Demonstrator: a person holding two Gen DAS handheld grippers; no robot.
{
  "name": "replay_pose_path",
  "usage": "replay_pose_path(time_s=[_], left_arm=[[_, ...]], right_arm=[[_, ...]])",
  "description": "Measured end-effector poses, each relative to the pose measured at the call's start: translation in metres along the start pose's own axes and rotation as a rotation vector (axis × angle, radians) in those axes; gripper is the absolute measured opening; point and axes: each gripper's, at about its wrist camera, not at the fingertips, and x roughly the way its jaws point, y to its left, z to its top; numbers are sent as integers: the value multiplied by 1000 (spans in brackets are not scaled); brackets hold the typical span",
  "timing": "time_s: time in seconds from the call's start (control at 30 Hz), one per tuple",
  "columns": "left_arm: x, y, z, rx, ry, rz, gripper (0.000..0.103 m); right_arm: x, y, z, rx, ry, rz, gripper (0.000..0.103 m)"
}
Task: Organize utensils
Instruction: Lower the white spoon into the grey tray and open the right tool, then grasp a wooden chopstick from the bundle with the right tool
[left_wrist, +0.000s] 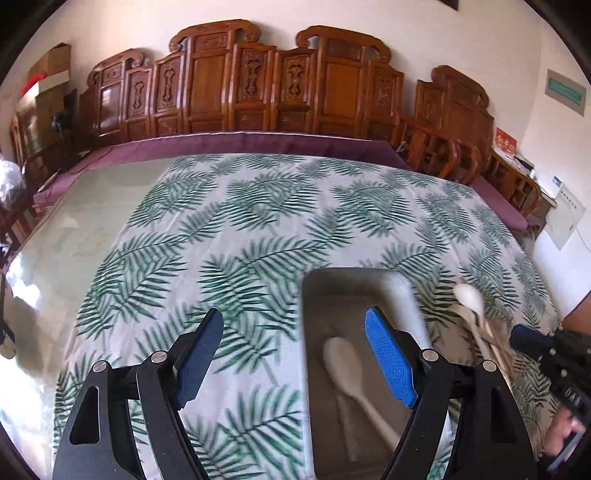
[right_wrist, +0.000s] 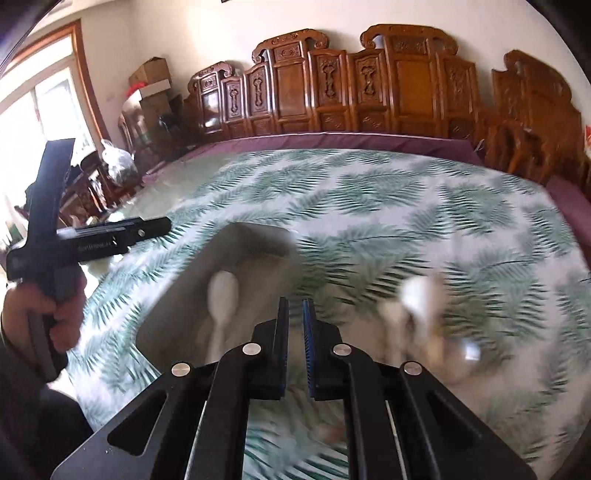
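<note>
A grey rectangular tray (left_wrist: 354, 291) lies on the leaf-print tablecloth, with one white spoon (left_wrist: 343, 358) in it. The tray (right_wrist: 184, 325) and spoon (right_wrist: 221, 295) also show, blurred, in the right wrist view. Several pale spoons and forks (left_wrist: 474, 314) lie in a pile on the cloth right of the tray; they show blurred in the right wrist view (right_wrist: 421, 299). My left gripper (left_wrist: 295, 354) is open and empty, its right finger over the tray. My right gripper (right_wrist: 295, 325) is nearly shut with nothing between the pads, above the tray's right edge.
The leaf-print cloth (left_wrist: 258, 221) covers a glass-topped table (left_wrist: 74, 240). Carved wooden chairs (left_wrist: 258, 81) line the far wall behind a purple cushion. The right gripper's body (left_wrist: 554, 354) enters the left wrist view at the right; the left gripper (right_wrist: 74, 236) shows at the left.
</note>
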Motion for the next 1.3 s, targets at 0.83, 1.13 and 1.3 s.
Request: replay_pose_path(time_s=[0.83, 1.13, 1.3], left_arm=[[2, -119, -27, 144, 29, -131, 76], [5, -130, -32, 158, 31, -138, 76], [8, -140, -37, 183, 40, -133, 76]], right_arm=[[30, -87, -58, 100, 140, -74, 15], [42, -91, -60, 110, 174, -92, 16], [49, -92, -58, 102, 195, -121, 15]])
